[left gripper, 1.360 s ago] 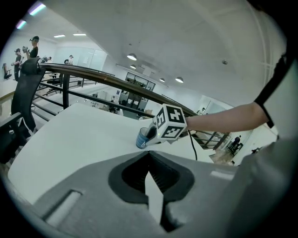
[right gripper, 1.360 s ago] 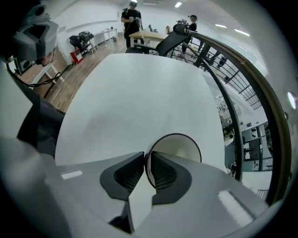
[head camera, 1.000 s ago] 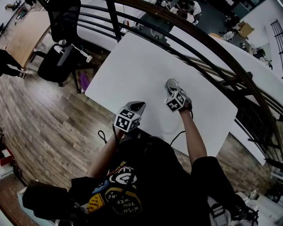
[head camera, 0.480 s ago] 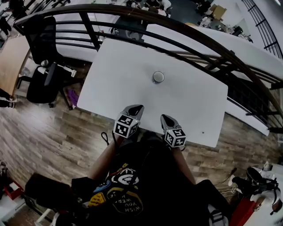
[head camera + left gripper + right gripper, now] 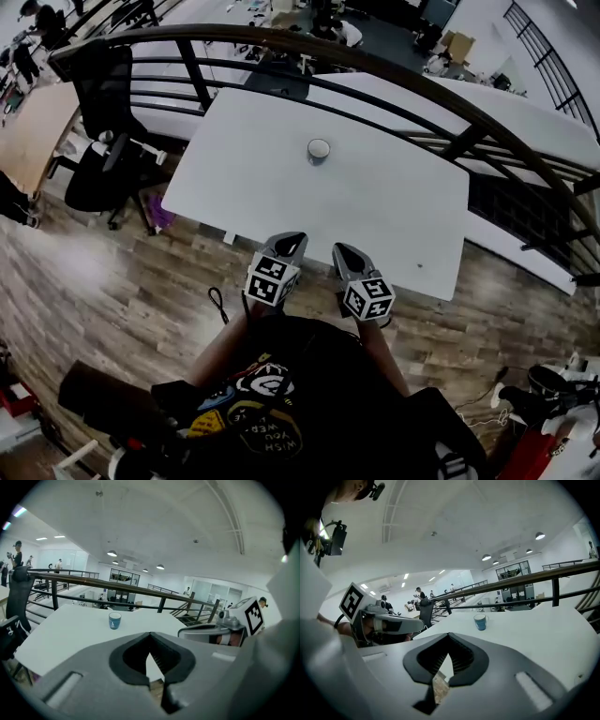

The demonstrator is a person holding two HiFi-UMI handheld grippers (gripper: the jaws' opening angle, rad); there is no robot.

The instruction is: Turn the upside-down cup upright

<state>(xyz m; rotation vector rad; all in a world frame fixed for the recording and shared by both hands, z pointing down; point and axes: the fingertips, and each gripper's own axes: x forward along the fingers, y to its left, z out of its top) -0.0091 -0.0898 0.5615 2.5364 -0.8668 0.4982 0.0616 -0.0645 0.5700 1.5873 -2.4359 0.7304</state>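
Note:
A small blue cup (image 5: 319,149) stands upright, mouth up, on the white table (image 5: 244,169), towards its far side. The same cup (image 5: 114,620) shows small and far ahead in the left gripper view, and the cup (image 5: 480,621) likewise in the right gripper view. Both grippers hover side by side over the table's near edge, well short of the cup. My left gripper (image 5: 292,241) is shut and empty. My right gripper (image 5: 340,250) is also shut with nothing between its jaws.
A dark curved railing (image 5: 394,66) runs along the table's far side. A black office chair (image 5: 108,159) stands on the wooden floor to the left. People and desks fill the room beyond the railing.
My right gripper let go of the cup, which now stands upright, and pulled back to the near edge with its jaws shut. The left gripper drew back a little too.

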